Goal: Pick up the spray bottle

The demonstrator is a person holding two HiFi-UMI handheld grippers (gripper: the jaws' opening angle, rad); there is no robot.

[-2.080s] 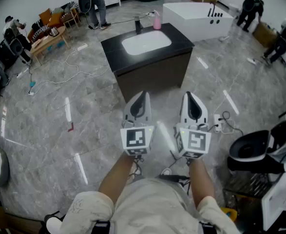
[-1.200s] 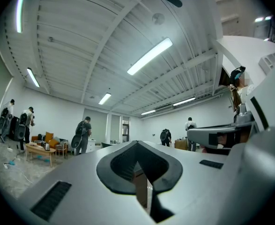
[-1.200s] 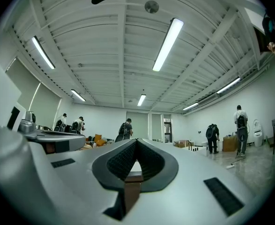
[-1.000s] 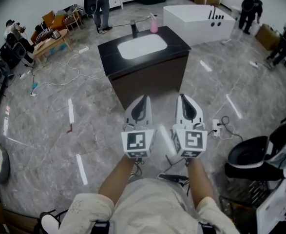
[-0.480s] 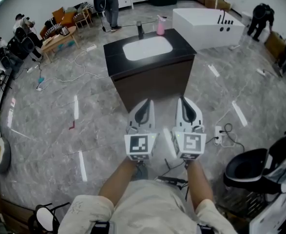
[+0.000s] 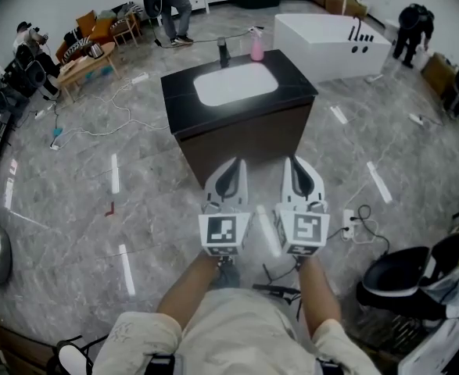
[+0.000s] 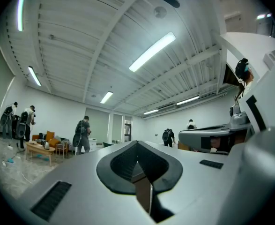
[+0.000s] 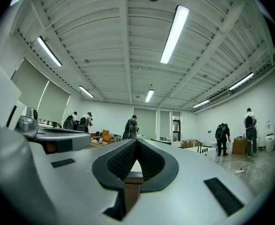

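A: Start at the hands. How are the grippers?

B: Both are empty, with jaws pressed together. The left gripper [image 6: 234,163] and right gripper [image 6: 295,161] are held side by side in front of the person, pointing forward and about level. Each gripper's own view shows its tips meeting with nothing between them.

A: What's ahead of them?

B: Grey floor [image 6: 135,170] below, then the dark front of the vanity [image 6: 245,143]. Its black top holds a white basin [image 6: 235,83], with a tap [image 6: 224,51] at the far edge.

A: And the bottle?

B: The pink bottle [image 6: 256,45] stands upright at the vanity's far edge, just right of the tap and well apart from both grippers. A white tub [image 6: 331,33] lies beyond it to the right.

A: So which step is this?

B: I'd call it the approach. The bottle is untouched, and the whole counter lies between it and the grippers.

A: What does the next move call for?

B: Getting closer to the vanity, probably round its right side or by leaning over the basin. The right gripper looks the likelier one, since the bottle sits right of centre. Its jaws must spread before arriving, wide enough for the bottle's body. Then they come in level and close round the middle or the neck.

A: Anything to watch?

B: The tap is near the bottle, so the jaws are better entering from the right. Cables [image 6: 362,213] also lie on the floor at the person's right.
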